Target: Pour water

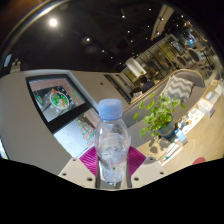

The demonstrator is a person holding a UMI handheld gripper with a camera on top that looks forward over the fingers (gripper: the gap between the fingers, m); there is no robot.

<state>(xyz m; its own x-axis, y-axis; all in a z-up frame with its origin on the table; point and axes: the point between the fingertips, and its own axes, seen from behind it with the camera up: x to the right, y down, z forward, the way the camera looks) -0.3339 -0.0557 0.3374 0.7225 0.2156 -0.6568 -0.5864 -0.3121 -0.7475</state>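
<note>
One clear plastic water bottle with a pale blue cap is standing upright at lower centre of the frame, and the gripper is clamping it, magenta pads pressing on both sides. Right of it a small potted plant is sitting on the white table; a framed picture is lying at left.
</note>
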